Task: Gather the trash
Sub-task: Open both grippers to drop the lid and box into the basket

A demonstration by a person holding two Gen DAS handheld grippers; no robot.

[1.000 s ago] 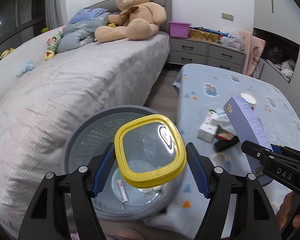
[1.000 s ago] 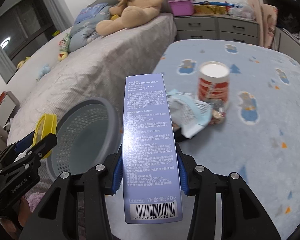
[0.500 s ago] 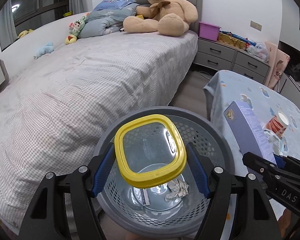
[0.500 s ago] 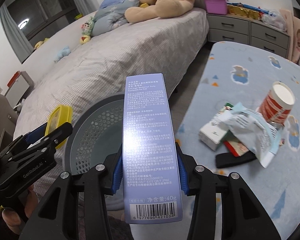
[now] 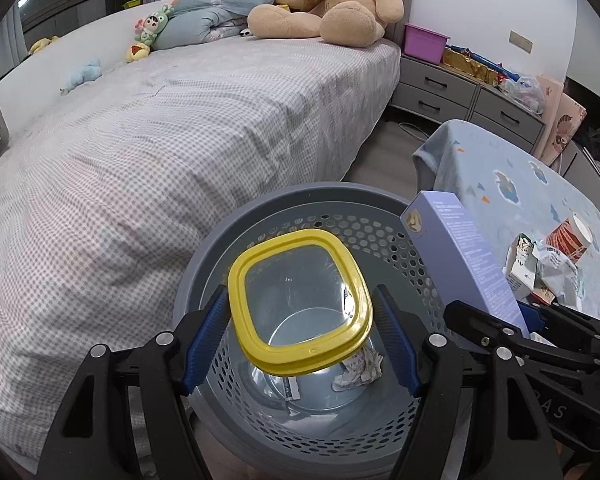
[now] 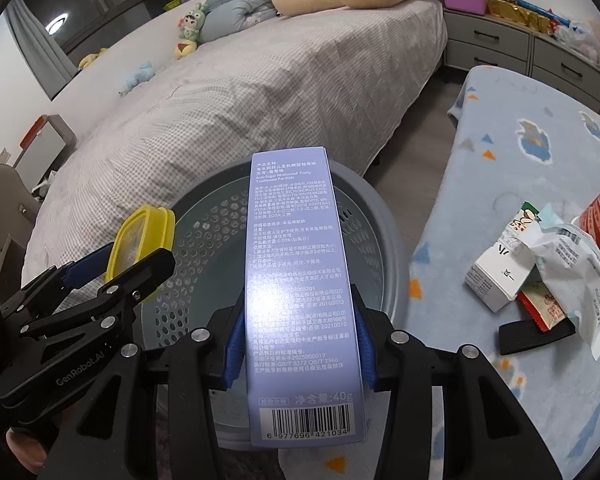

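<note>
My left gripper (image 5: 300, 340) is shut on a clear plastic container with a yellow rim (image 5: 300, 300), held over the open grey perforated trash basket (image 5: 384, 224). The basket holds crumpled paper (image 5: 360, 368) and a small wrapper at the bottom. My right gripper (image 6: 298, 344) is shut on a tall lavender toothpaste box (image 6: 296, 280), held over the basket's right rim (image 6: 384, 232). The box also shows in the left wrist view (image 5: 460, 256). The yellow-rimmed container shows in the right wrist view (image 6: 140, 240).
A low table with a blue patterned cloth (image 6: 520, 160) stands to the right, carrying a white carton (image 6: 500, 276), a crumpled bag (image 6: 572, 272), a red paper cup (image 5: 568, 236) and a black item (image 6: 532, 336). A checked bed (image 5: 160, 140) lies left; grey drawers (image 5: 460, 96) stand behind.
Both grippers have moved left from the table toward the basket. The container and the box now hang over the basket opening. Both stay gripped.
</note>
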